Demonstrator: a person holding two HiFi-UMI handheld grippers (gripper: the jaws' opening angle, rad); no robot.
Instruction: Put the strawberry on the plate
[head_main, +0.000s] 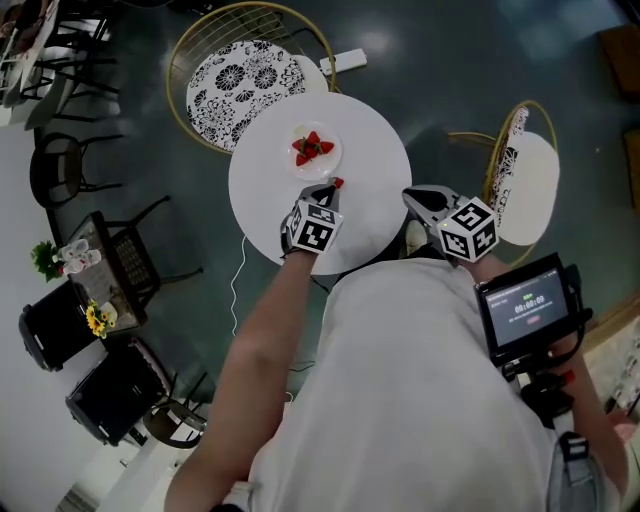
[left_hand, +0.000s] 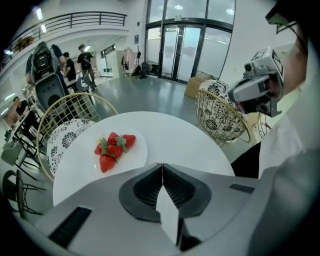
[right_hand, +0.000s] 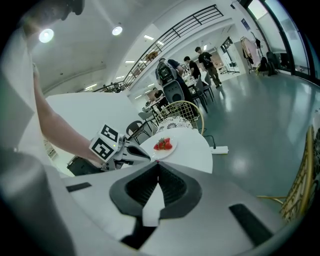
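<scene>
Left hand-held gripper (head_main: 332, 188) apparently clamped on strawberry (head_main: 338, 183), right hand-held gripper (head_main: 408, 196) closed, strawberries (head_main: 311, 147) on plate (head_main: 326, 168)

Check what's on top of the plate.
A small heap of strawberries with green tops sits on the plate. They overlap, so the exact count can't be read, and whatever lies beneath them is covered.

Hall was bright, evenly lit by ceiling spots (right_hand: 46, 35) and daylight through glass doors (left_hand: 177, 50). Soft glare patch lay on glossy floor (right_hand: 240, 162). Both gripper views were fisheye: black corners, bent edges. Head view was dimmer; white table (head_main: 370, 190) nearly blown out.
</scene>
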